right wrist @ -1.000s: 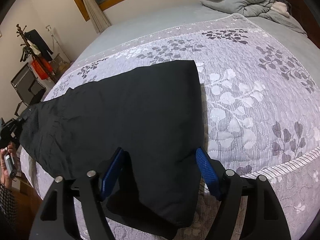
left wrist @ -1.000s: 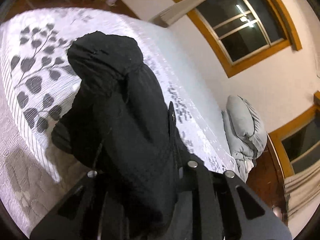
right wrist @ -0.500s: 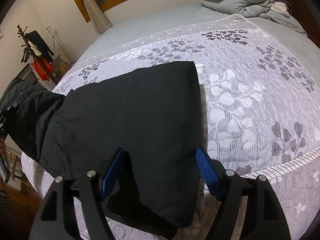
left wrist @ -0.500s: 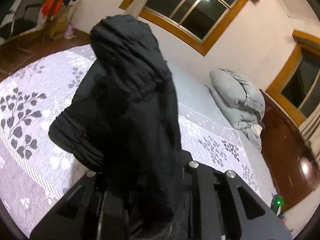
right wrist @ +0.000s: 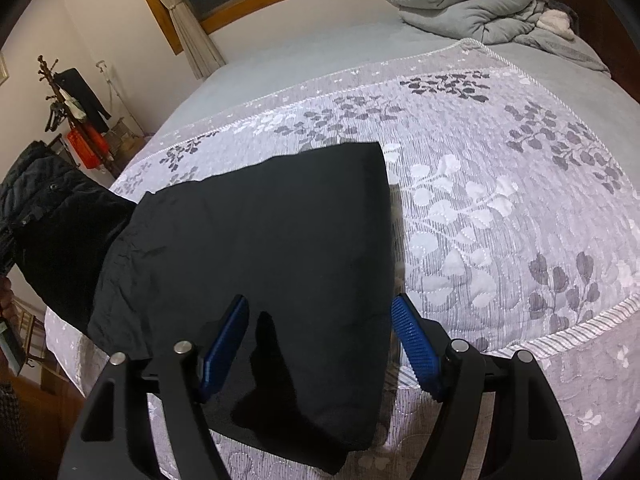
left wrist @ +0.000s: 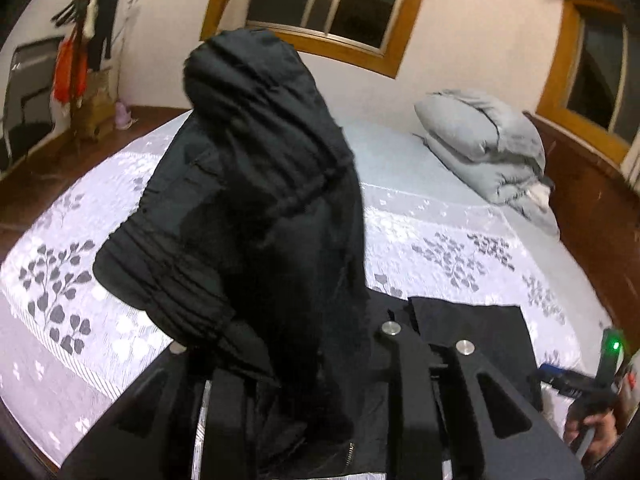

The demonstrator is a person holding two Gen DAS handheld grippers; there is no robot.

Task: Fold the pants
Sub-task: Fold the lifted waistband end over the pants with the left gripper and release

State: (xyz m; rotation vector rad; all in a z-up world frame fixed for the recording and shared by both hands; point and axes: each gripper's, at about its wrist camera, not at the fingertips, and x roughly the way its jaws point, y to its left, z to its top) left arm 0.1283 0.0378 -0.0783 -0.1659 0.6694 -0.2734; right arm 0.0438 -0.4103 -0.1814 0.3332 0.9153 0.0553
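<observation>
Two views, one pair of black pants. Left wrist view: left claw [left wrist: 288, 392] has a thick bunch of the pants [left wrist: 256, 216] between its fingers, lifted clear of the bed [left wrist: 460, 248] and draped up in front of the lens — looks like the gathered waistband end, ribbed elastic showing. Its jaws are easing open with the cloth between them; pads are buried under fabric, so I read it as a grip that is loosening, not a release. Beyond the bunch, a flat part of the garment lies on the patterned quilt, and the other tool shows at the lower right edge in a hand [left wrist: 592, 428]. A grey duvet [left wrist: 480, 144] is piled at the far end, well apart. Right wrist view: right claw [right wrist: 320, 344] stands wide, blue pads [right wrist: 416, 344] either side of the flat leg section near its right edge, nothing pinched, apparently just over the cloth. Pants lie smooth on the quilt here, and the raised end hangs at the far left. Progress, my read: legs already stacked lengthwise; crosswise fold is mid-carry — waist end not yet laid over the legs, then smoothing and maybe one more fold left.
</observation>
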